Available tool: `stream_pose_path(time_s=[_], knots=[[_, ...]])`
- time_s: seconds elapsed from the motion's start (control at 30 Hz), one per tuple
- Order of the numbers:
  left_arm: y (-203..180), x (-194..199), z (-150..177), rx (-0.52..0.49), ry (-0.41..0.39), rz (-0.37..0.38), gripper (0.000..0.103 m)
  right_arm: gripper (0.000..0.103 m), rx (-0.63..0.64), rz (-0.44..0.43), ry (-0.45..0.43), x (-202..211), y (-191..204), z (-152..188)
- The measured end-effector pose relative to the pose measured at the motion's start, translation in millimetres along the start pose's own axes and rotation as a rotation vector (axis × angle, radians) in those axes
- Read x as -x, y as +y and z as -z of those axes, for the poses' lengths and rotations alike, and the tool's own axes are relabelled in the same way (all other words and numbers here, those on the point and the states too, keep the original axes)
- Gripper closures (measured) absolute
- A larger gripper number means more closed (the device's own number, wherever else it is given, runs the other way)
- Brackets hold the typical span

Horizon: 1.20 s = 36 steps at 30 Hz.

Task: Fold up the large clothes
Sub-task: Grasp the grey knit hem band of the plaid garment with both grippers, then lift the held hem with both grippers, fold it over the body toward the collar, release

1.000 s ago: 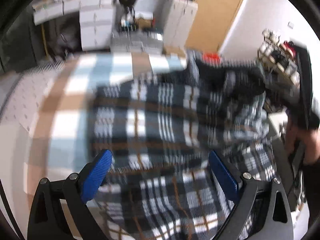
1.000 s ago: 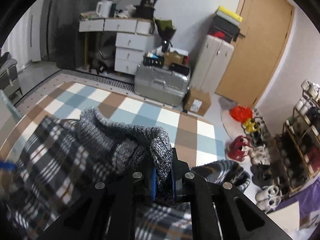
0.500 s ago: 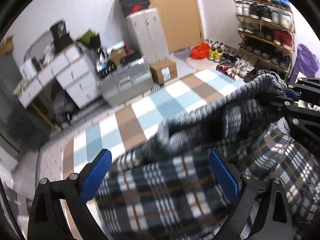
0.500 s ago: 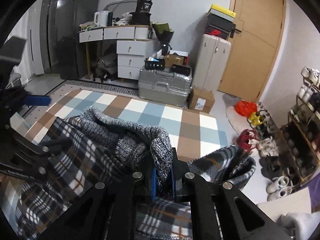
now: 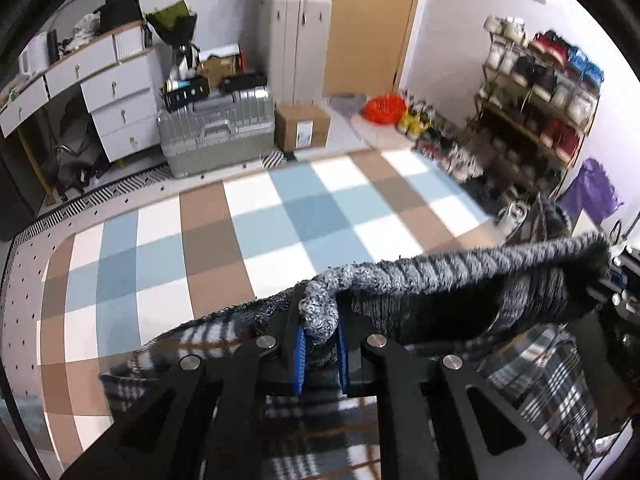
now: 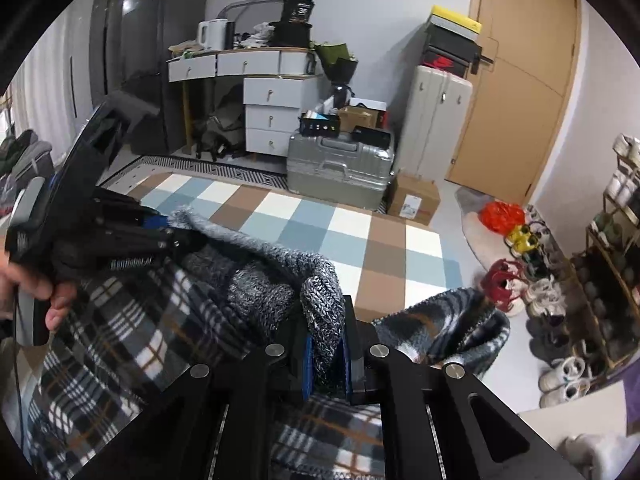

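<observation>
1. Plaid garment [image 6: 120, 344], a large piece with a grey knitted collar [image 5: 460, 272], hangs in the air above the checked rug [image 5: 260, 236]; we hold it up by that collar, one end in each of our two tools.
2. Our left gripper [image 5: 320, 346] has its blue pads [image 5: 299, 354] pressed together on a bunched end of the knit, so its jaws are clamped on the collar. In the right wrist view we see this same tool [image 6: 160, 224] over the near left corner of the rug, with our left hand [image 6: 36, 286] wrapped around its handle.
3. Between the two tools the collar runs as a taut ribbed band above the rug's near edge, and the plaid cloth drapes down below it.
4. Our right gripper [image 6: 326, 354] likewise has its jaws closed tight on the knit, which folds over the top of the pads. Beside it, toward the rug's right edge, a loose plaid fold [image 6: 444, 328] sags open.
5. Beyond the rug's far edge stands a silver suitcase [image 6: 340, 168], with a cardboard box [image 6: 414, 200] just beside it.
</observation>
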<state>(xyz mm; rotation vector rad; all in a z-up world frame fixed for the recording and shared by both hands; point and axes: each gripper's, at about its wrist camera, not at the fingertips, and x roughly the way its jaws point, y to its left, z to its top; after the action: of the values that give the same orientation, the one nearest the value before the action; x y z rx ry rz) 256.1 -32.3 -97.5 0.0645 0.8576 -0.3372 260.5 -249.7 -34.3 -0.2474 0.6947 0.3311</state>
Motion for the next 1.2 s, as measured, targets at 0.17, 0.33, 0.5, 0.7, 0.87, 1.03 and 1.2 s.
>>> stream_pose_path(time_s=[0.17, 0.33, 0.5, 0.7, 0.87, 1.03, 1.2], knots=[[-22, 39, 12, -0.011, -0.069, -0.045, 0.096, 0.093, -0.013, 0.011, -0.045, 26, -4, 8], [-43, 87, 46, -0.073, -0.171, -0.047, 0.096, 0.093, -0.015, 0.062, -0.136, 66, -2, 17], [-58, 115, 92, -0.097, -0.196, -0.054, 0.096, 0.093, 0.003, 0.045, -0.148, 104, 7, 40], [-73, 117, 150, -0.074, -0.179, -0.028, 0.096, 0.093, 0.037, 0.024, -0.109, 127, 33, 103], [-79, 106, 181, -0.004, -0.115, 0.053, 0.096, 0.092, -0.004, 0.029, -0.035, 122, 36, 139], [-81, 86, 195, 0.060, 0.000, 0.131, 0.093, 0.090, 0.002, 0.033, 0.134, 96, 36, 170], [-75, 95, 186, 0.139, 0.102, 0.317, 0.079, 0.082, 0.075, 0.026, 0.182, 93, 48, 189]])
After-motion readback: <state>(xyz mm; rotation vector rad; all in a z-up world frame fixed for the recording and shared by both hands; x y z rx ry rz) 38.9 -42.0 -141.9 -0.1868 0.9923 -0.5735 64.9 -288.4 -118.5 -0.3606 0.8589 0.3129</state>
